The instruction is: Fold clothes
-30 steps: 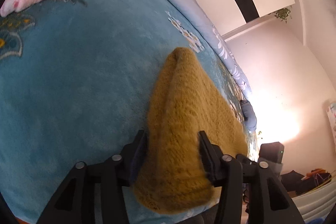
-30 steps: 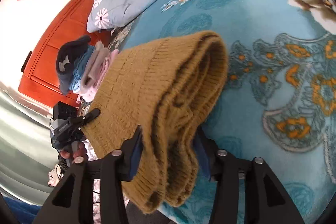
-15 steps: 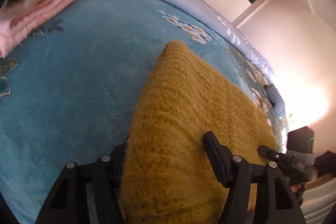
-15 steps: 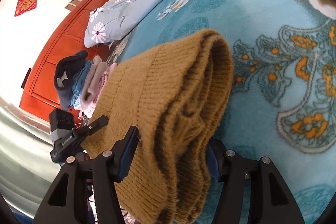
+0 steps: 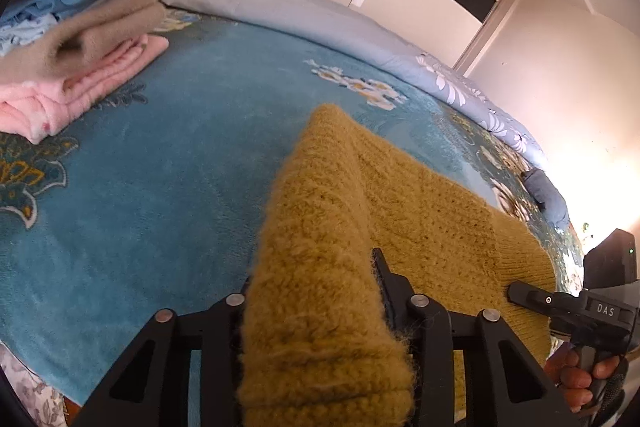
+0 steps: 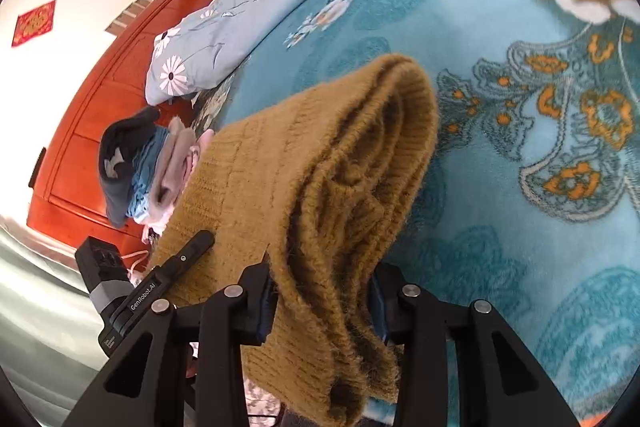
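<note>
A folded mustard knitted sweater (image 5: 416, 195) is held up over the teal flowered blanket (image 5: 160, 167) on the bed. My left gripper (image 5: 312, 267) grips one end of it, its jaws closing with the thick fold bulging between the pads. The right gripper (image 6: 320, 267) holds the other end (image 6: 320, 147), where several layers hang down; its jaws are closing too, pads pressed into the knit. Each view also shows a finger of the other gripper laid against the sweater: the right gripper's finger (image 5: 532, 297) and the left gripper's finger (image 6: 188, 255).
A stack of folded clothes (image 5: 80, 39), pink, beige, light blue and dark, lies at the bed's far left, also seen as the stack (image 6: 152, 175). A grey-blue floral quilt (image 5: 320, 19) runs along the back. A red wooden headboard (image 6: 100, 107) stands behind. A hand (image 5: 580, 379) holds the right gripper.
Both pairs of jaws widened a little, then squeezed in on the sweater. The left view swung towards the clothes stack, which now looms larger. The sweater has risen slightly.
</note>
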Demonstrator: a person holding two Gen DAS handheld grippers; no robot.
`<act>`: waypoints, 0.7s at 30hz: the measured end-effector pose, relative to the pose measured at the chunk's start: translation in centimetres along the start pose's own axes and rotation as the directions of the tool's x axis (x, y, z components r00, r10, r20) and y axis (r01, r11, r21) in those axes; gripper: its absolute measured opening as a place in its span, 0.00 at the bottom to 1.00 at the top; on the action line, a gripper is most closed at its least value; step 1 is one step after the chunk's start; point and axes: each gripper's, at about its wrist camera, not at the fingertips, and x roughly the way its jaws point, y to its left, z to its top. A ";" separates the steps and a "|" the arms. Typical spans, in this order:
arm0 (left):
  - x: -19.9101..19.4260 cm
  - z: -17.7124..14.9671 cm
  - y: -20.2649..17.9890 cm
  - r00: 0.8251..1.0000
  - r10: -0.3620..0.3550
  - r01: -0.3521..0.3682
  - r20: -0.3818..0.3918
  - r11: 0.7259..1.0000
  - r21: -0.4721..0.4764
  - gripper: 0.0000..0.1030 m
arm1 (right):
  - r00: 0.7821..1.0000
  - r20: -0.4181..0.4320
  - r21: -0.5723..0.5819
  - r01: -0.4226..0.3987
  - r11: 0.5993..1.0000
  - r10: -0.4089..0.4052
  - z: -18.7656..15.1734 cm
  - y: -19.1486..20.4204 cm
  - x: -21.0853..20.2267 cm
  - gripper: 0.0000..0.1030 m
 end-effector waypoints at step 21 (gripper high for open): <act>-5.8 1.2 1.6 0.982 -0.093 0.086 0.166 0.995 0.047 0.39 | 0.999 0.025 -0.215 0.051 0.975 -0.047 -0.6 8.9 -2.5 0.38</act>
